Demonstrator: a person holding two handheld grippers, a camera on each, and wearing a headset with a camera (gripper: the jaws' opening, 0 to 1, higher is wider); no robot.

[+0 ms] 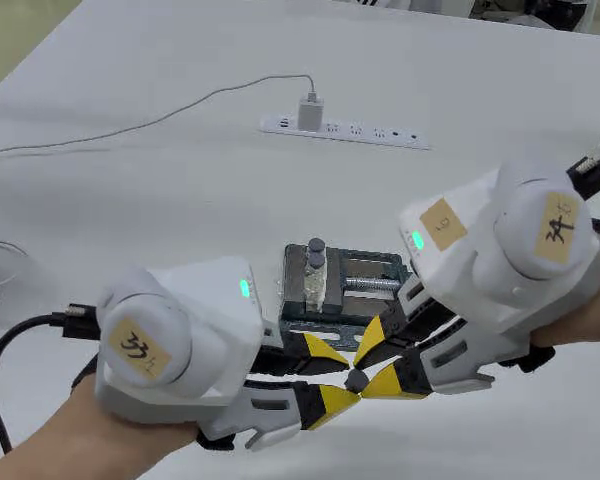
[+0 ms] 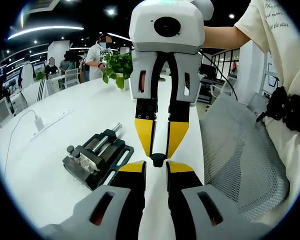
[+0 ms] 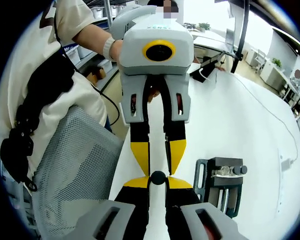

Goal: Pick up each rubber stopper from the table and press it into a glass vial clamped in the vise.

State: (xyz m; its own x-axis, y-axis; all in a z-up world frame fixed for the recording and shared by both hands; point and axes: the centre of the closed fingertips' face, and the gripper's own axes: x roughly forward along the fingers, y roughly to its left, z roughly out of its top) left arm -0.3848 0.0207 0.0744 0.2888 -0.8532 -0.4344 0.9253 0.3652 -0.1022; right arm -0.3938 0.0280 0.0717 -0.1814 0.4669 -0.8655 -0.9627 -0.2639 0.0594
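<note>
A white table (image 1: 180,210) carries a long power strip (image 1: 345,130) at the far side, with a white charger (image 1: 310,104) plugged into it and a thin cable (image 1: 130,128) trailing off to the left. Nearer stands a dark vise (image 1: 370,268), its screw pointing right. Clamped upright in it is a glass vial (image 1: 314,282) with a dark cap (image 1: 316,244) seated on top. There may be a second vial close in front of it, but it is too small to be sure. In the left gripper view a grey mesh chair (image 2: 240,155) sits by the table edge beside the person, a potted plant (image 2: 119,64) stands further along the table, and people stand in the background.

The left gripper (image 2: 157,168) and the right gripper (image 3: 158,183) meet nose to nose just in front of the vise, between it and the person. The rubber stopper (image 1: 357,380) — a small dark plug — sits exactly where the four yellow-and-black tips come together, held off the table. Each pair of jaws is drawn in to a narrow slot about the stopper's width, with the tips against its sides. Which pair bears the load cannot be told.

The vise lies near but apart from the tips, left of the jaws in the left gripper view and right of them in the right gripper view.
</note>
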